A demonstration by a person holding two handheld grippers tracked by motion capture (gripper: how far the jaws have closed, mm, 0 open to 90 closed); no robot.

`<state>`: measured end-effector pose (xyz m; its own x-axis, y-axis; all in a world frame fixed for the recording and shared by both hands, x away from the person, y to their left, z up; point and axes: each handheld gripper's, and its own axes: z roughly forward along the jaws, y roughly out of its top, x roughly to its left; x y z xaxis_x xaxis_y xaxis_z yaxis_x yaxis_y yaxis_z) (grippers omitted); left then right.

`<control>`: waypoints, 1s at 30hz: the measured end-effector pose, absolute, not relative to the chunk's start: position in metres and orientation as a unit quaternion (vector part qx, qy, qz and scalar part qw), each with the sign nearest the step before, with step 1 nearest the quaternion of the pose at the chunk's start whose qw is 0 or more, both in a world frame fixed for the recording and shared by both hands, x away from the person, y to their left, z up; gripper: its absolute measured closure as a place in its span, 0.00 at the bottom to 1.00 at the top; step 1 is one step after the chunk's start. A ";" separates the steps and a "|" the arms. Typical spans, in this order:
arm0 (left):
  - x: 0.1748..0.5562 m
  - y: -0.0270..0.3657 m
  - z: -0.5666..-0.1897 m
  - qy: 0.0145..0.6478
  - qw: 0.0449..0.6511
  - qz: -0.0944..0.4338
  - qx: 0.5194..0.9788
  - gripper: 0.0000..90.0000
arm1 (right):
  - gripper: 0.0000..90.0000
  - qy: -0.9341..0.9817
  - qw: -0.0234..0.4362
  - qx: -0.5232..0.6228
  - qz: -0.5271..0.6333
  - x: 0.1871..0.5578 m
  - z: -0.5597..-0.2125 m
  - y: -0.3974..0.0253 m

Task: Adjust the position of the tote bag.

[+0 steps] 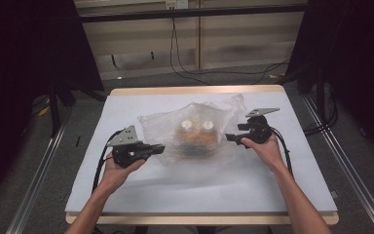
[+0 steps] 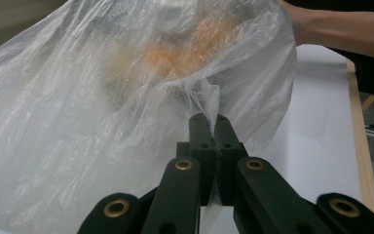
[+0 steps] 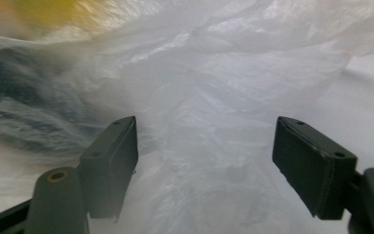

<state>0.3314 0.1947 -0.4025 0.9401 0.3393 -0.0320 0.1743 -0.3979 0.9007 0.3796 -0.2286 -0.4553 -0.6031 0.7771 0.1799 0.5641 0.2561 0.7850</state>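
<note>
1. Left gripper [image 1: 153, 148], in the high view, reaches in from the left side of the table [image 1: 292, 180] and meets the left edge of a clear plastic bag [image 1: 165, 124] lying at the middle of the white surface. Across from it the right gripper [image 1: 231, 138] points at the bag's right edge, touching it or just beside it. I count one bag, two grippers and two hands; inside the bag sit two pale round tops [image 1: 197, 125] over an orange-brown mass [image 1: 198, 138], which may be two capped containers, though the film blurs them too much to be sure.

2. In the left gripper view, the jaws stand pressed together with a thin pleat of the bag's film pinched between them. That film is soft and crinkled, so it will likely stretch, slip or tear under a hard pull. A gathered fold like this one seems the sounder hold. The orange contents make the bag bottom-heavy; in my judgement it will sag and swing if raised by one edge alone.

3. In the right gripper view, the jaws stand wide apart with wrinkled film lying between and beyond them, not yet gripped. A raised ridge of film near this edge looks the best spot to close on, well clear of the contents.
</note>
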 end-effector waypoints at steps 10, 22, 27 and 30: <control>0.334 0.198 -0.413 0.163 0.514 0.070 0.840 1.00 | 0.37 0.790 0.070 0.424 0.438 0.384 -0.468 -0.223; 0.338 0.201 -0.417 0.179 0.525 0.062 0.830 0.91 | 1.00 0.790 0.102 0.396 0.457 0.380 -0.454 -0.217; 0.348 0.221 -0.407 0.219 0.558 0.071 0.797 0.73 | 1.00 0.782 0.124 0.386 0.473 0.373 -0.435 -0.224; 0.356 0.234 -0.404 0.249 0.568 0.076 0.780 0.65 | 1.00 0.778 0.129 0.387 0.478 0.371 -0.430 -0.226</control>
<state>0.3562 0.2337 -0.4036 0.8641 0.4753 -0.1657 0.3036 -0.2297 0.9247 0.3712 -0.2262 -0.4304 -0.6670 0.7255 0.1693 0.4790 0.2435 0.8434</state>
